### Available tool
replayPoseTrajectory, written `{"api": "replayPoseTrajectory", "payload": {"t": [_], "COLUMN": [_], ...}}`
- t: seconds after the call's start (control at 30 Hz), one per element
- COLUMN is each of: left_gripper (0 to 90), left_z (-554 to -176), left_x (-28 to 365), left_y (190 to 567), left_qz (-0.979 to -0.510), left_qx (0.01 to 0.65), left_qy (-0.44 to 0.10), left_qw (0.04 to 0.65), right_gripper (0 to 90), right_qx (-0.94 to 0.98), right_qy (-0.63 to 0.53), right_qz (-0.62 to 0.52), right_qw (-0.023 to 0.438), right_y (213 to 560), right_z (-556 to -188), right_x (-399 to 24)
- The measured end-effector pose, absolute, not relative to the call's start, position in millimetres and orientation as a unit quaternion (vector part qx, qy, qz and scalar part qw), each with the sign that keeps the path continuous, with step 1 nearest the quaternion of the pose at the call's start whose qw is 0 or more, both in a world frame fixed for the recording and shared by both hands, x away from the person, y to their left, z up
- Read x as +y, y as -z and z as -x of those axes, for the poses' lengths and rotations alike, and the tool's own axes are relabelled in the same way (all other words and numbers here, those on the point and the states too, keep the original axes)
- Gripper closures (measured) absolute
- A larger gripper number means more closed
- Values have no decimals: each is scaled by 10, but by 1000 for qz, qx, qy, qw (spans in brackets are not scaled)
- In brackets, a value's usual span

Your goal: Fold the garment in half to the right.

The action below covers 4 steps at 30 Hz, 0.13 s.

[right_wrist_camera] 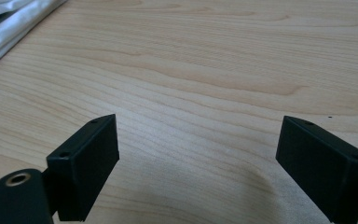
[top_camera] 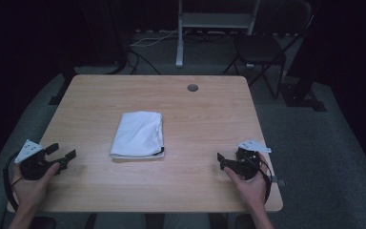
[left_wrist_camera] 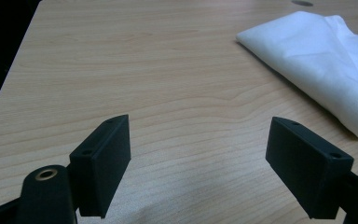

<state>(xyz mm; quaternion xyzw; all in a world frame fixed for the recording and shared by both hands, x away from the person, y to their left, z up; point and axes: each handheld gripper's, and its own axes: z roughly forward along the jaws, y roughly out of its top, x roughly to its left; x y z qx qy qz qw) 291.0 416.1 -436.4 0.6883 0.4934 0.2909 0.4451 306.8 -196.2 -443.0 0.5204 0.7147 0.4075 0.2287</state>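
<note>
on the wooden table (top_camera: 205,114), near its middle and a little toward the left, lies a folded white cloth (top_camera: 138,134), flat, with a thin dark line along its near right edge. from the high view the left gripper (top_camera: 63,153) sits at the near left corner of the table, held in the person's left hand (top_camera: 31,183), its jaws spread wide and pointing toward the right, with nothing between them. the right gripper (top_camera: 220,161) sits near the near right edge, held in the right hand (top_camera: 249,183), pointing left toward the cloth; from above its jaws are too small and dark to judge. the right gripper view settles it: the two black jaws stand far apart over bare wood, holding nothing, and a strip of the cloth shows at the upper left corner, well apart from the jaws. the left gripper view shows its own jaws just as wide, empty, over bare wood, with the cloth at the upper right, near but not touching the right-hand jaw. that view also shows the soft rounded fold of the cloth's edge, which the high view flattens. the high view alone takes in a round grey hole (top_camera: 192,88) at the far side of the table, a dark chair (top_camera: 262,50) beyond it, and a grey stand (top_camera: 214,21) on the carpet.
</note>
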Motion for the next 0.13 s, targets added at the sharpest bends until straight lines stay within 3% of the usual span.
{"api": "replayPoseTrajectory", "payload": {"t": [0.07,0.13], "left_gripper": [216,216], "left_z": [-2911,-2913], "left_x": [4160,4158], "left_y": [4364,4364], "left_qz": [-690,-690], "left_qx": [492,491], "left_qy": [-290,-290], "left_qw": [445,446], "right_gripper": [28,29], "right_qx": [712,708], "right_qy": [-408,-410], "right_qz": [-525,-528], "right_qw": [227,226], "right_y": [4431,4433], "right_z": [-3072,-3075], "right_x": [-1969,-1981]}}
